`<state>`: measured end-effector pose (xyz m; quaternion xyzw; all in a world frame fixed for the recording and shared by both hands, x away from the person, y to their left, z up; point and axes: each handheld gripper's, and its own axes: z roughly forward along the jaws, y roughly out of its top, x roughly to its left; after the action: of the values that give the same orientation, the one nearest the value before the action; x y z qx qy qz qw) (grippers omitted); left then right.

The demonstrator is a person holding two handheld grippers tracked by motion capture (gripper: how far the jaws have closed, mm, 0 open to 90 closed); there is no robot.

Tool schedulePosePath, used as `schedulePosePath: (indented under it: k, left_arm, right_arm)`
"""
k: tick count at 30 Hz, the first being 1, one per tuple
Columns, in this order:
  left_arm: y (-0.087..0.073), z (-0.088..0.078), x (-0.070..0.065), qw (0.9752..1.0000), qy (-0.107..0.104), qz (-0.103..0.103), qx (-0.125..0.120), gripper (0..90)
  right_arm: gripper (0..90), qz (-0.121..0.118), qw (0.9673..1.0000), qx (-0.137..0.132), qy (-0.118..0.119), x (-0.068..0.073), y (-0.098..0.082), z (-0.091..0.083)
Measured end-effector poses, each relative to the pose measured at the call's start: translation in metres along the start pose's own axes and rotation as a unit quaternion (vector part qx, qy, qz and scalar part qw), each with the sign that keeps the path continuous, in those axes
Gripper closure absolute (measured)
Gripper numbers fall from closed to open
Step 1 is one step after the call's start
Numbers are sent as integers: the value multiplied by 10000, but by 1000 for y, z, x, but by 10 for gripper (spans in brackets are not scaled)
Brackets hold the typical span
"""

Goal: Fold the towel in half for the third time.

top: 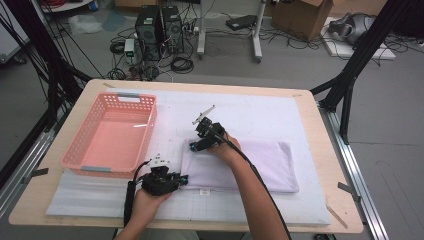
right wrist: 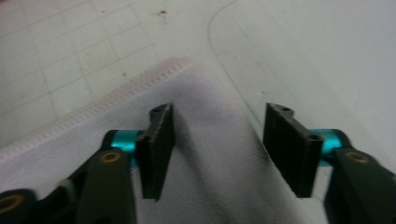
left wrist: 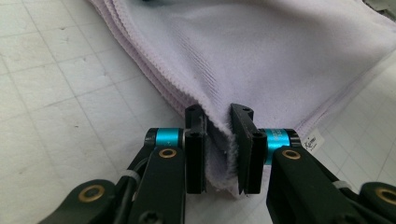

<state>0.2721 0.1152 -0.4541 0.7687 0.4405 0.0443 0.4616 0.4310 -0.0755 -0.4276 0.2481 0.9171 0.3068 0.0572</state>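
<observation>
Towel (top: 250,161), pale lilac and folded into a long rectangle, is laid flat on the white gridded mat (top: 280,120) near the middle of the table (top: 320,150), to the right of the pink basket (top: 112,134). Stacked hemmed edges are seen along its left side in the left gripper view (left wrist: 154,74), and a small label (left wrist: 314,141) is sewn at the near corner.

That near left corner is clamped by the left gripper (left wrist: 219,144): a bunched fold of cloth is pinched between the two black pads, which are pressed against it from both sides. In the high view this gripper (top: 182,178) is held low at the towel's front left corner by the left hand (top: 150,197).

The far left corner is straddled by the right gripper (right wrist: 217,140). Its jaws are spread apart, one over the cloth and one at the towel's edge over the mat; nothing is pinched between them. In the high view it (top: 196,146) is pointed down at that corner, gripped by the right hand (top: 225,145).

The basket is set just left of the towel, with nothing seen inside.
</observation>
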Motion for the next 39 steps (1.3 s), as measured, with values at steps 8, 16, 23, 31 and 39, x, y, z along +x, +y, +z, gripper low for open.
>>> schedulePosePath:
  k: [8, 16, 23, 31, 39]
  left_arm:
    - [0, -1, 1, 10000, -2, -45, 31, 773]
    - [13, -26, 1, 9998, -137, 6, -124, 808]
    - [27, -37, -7, 9975, -502, 75, -499, 807]
    - [55, -23, -39, 9942, -806, 452, -551, 806]
    - [75, 11, -69, 9913, -1030, 730, -383, 804]
  right_arm:
    - [729, -296, 9992, 124, 245, 4, 4, 0]
    - [805, -213, 9983, -345, 407, 11, 4, -6]
    - [804, -167, 9936, -1024, 452, 12, 5, -33]
    - [803, -99, 9883, -1500, 253, 5, -9, -76]
    - [806, 68, 9851, -1708, -173, -9, -42, -115]
